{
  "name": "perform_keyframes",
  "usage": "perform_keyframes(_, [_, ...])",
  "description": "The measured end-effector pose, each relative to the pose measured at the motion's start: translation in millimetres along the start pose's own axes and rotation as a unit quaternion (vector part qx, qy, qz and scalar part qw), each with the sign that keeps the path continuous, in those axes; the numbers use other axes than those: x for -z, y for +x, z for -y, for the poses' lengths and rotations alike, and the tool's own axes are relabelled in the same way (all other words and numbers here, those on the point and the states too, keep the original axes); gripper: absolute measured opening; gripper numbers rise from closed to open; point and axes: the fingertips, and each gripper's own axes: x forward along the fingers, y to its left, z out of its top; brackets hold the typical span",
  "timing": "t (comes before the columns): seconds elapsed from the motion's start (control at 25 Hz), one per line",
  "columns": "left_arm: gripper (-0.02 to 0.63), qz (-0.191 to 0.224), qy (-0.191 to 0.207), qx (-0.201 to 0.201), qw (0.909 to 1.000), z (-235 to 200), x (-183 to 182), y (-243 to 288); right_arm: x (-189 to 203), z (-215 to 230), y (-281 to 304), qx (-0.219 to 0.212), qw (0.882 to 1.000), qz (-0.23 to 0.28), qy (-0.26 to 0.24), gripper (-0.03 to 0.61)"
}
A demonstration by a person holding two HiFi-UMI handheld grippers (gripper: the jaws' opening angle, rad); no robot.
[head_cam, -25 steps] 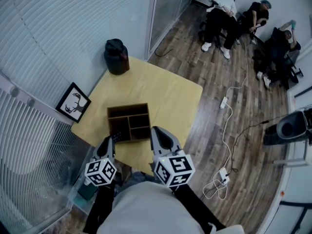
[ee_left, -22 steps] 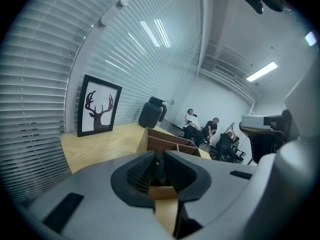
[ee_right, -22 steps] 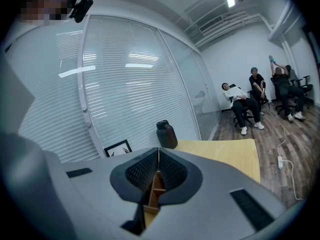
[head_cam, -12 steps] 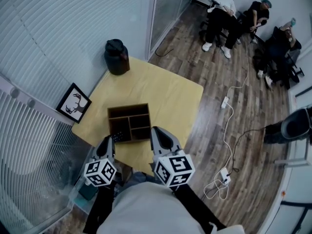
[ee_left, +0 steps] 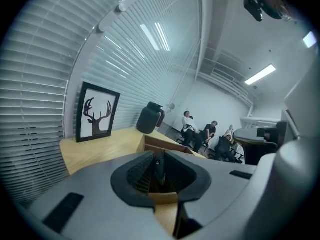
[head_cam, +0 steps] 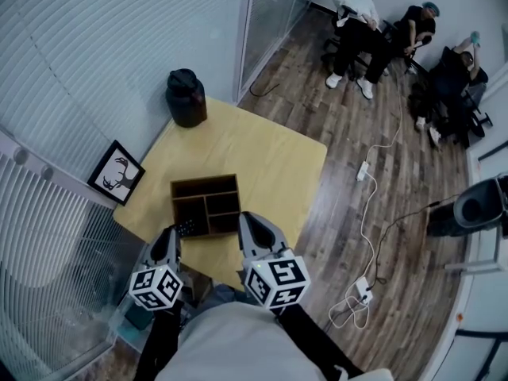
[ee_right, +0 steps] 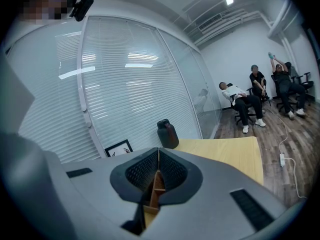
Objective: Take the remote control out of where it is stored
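A dark wooden organizer box (head_cam: 205,183) with several compartments stands on the yellow table (head_cam: 262,153). In the head view my left gripper (head_cam: 170,236) is at the box's near left corner, shut on a slim black remote control (head_cam: 184,228). The left gripper view shows the remote (ee_left: 159,168) as a thin dark strip upright between the pads of that gripper (ee_left: 159,159), with the box (ee_left: 167,144) just beyond. My right gripper (head_cam: 248,221) hovers at the box's near right corner. Its jaws (ee_right: 158,156) meet at the tips with nothing held.
A black jug (head_cam: 186,98) stands at the table's far left corner. A framed deer picture (head_cam: 116,173) leans against the blinds at the left edge. Several people sit on chairs (head_cam: 357,22) across the room, and cables (head_cam: 369,213) lie on the wooden floor to the right.
In the head view the table, box and both grippers sit slightly lower and to the left, as the camera has shifted. Both grips look the same.
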Motion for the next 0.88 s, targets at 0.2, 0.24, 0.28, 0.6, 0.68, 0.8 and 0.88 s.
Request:
perform_keyframes(0.2, [0.066, 0.007, -0.006, 0.001, 1.0, 1, -5, -3, -1, 2, -1, 0.0, 1.0, 0.003, 0.007, 0.006])
perform_keyframes(0.24, [0.066, 0.008, -0.008, 0.001, 0.9999, 1, -5, -4, -1, 2, -1, -0.001, 1.0, 0.003, 0.008, 0.006])
perform_keyframes(0.28, [0.066, 0.008, -0.009, 0.001, 0.9999, 1, -5, -6, 0, 1, -1, -0.002, 1.0, 0.003, 0.008, 0.006])
perform_keyframes(0.6, [0.064, 0.012, -0.018, 0.005, 0.9998, 5, -7, -11, 2, 0, -4, -0.005, 1.0, -0.001, 0.004, 0.005])
perform_keyframes(0.68, [0.065, 0.014, -0.02, 0.007, 0.9997, 6, -8, -12, 2, 0, -4, -0.007, 1.0, -0.001, 0.003, 0.005])
perform_keyframes(0.8, [0.066, 0.016, -0.021, 0.007, 0.9996, 6, -10, -13, 1, 0, -4, -0.009, 1.0, 0.0, 0.002, 0.005])
perform_keyframes(0.88, [0.066, 0.017, -0.023, 0.006, 0.9996, 6, -11, -14, 2, 0, -4, -0.01, 1.0, 0.0, 0.002, 0.005])
